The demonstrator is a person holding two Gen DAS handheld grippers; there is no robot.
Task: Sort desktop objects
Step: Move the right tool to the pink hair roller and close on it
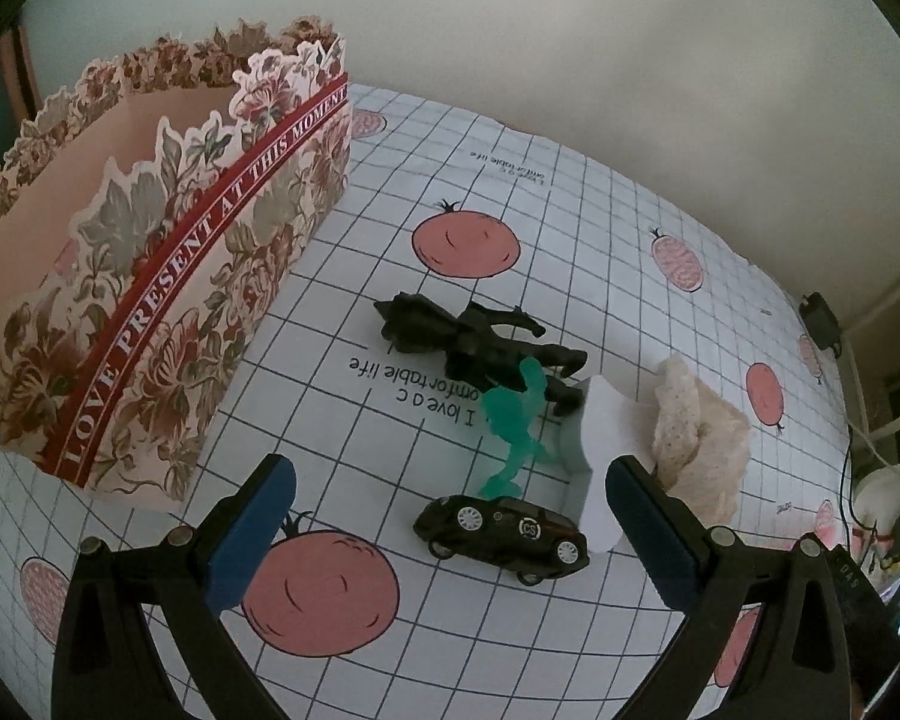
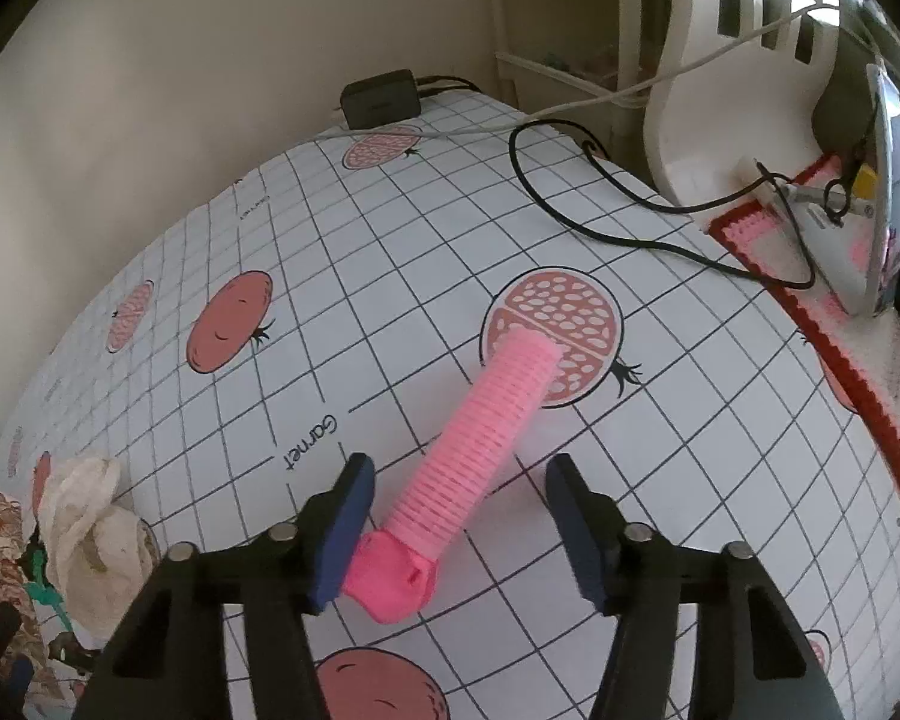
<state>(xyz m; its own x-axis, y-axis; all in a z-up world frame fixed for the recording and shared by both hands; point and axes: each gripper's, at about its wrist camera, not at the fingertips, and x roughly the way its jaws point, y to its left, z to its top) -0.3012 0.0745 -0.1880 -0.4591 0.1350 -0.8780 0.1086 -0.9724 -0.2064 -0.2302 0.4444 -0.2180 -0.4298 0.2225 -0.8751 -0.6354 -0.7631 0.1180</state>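
Observation:
In the left wrist view, a floral paper box [image 1: 150, 276] with a red band stands at the left. A dark figurine [image 1: 480, 342], a green translucent figure [image 1: 513, 420], a black toy car [image 1: 504, 531], a white block [image 1: 600, 450] and a crumpled tissue [image 1: 699, 438] lie on the tablecloth. My left gripper [image 1: 450, 516] is open and empty, just in front of the car. In the right wrist view, a pink ribbed tube [image 2: 480, 438] with a pink cap lies between the open fingers of my right gripper [image 2: 459, 522], its cap against the left pad.
The table is covered by a grid cloth [image 1: 570, 210] with tomato prints. A black adapter [image 2: 381, 97] and cables [image 2: 600, 228] lie at the far edge. A white stand [image 2: 744, 60] and a red-pink mat [image 2: 810, 312] are at the right. The tissue [image 2: 90, 540] lies left.

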